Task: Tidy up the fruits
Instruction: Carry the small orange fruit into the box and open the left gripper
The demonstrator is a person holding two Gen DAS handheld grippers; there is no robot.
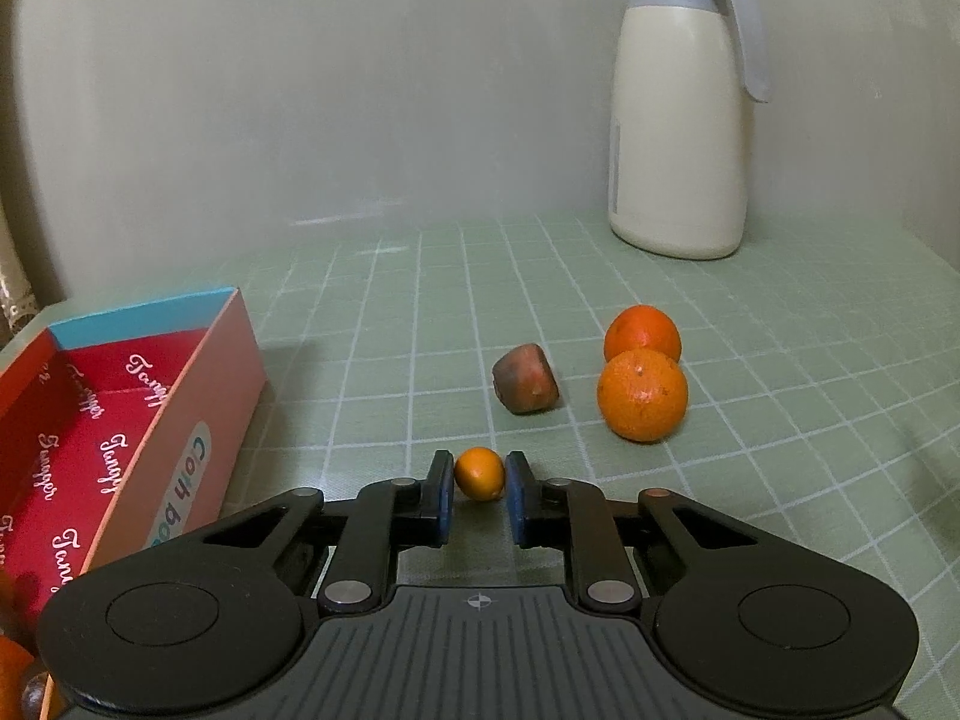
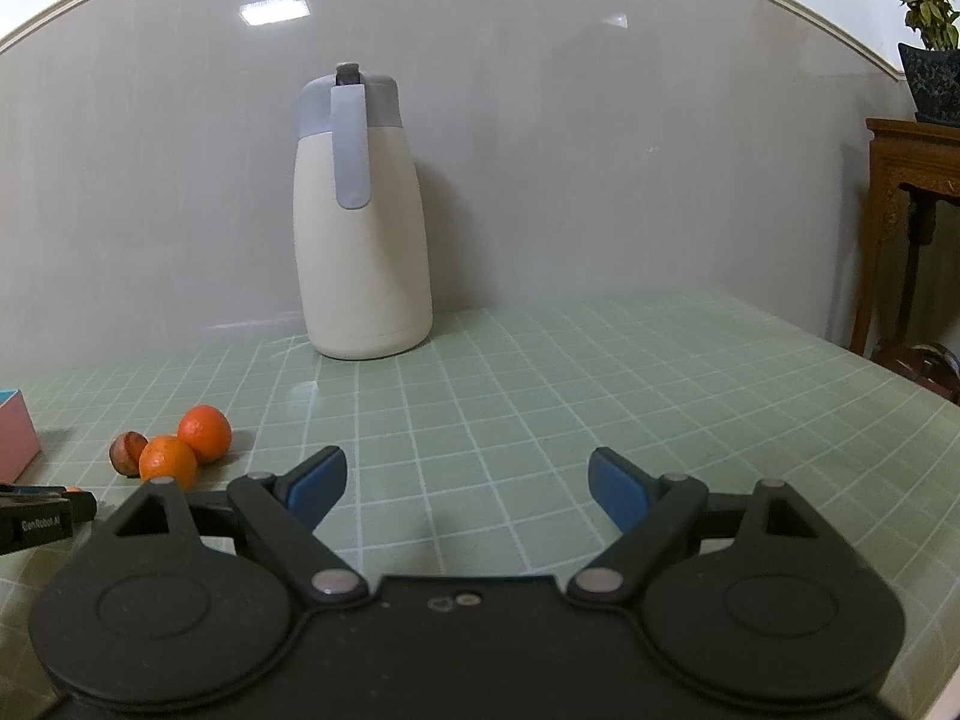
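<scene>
Orange kumquat (image 1: 479, 473) in left tongs (image 1: 478, 489) | right-wrist view: hidden

Right tool (image 2: 468, 489) gapes over mat (image 2: 600, 372), seemingly empty.

We see a home room. A cream thermos jug (image 2: 360, 228) stands on a green gridded tablecloth (image 2: 600, 372). A carved wooden side table (image 2: 912, 180) holds a potted plant (image 2: 930, 42).
</scene>
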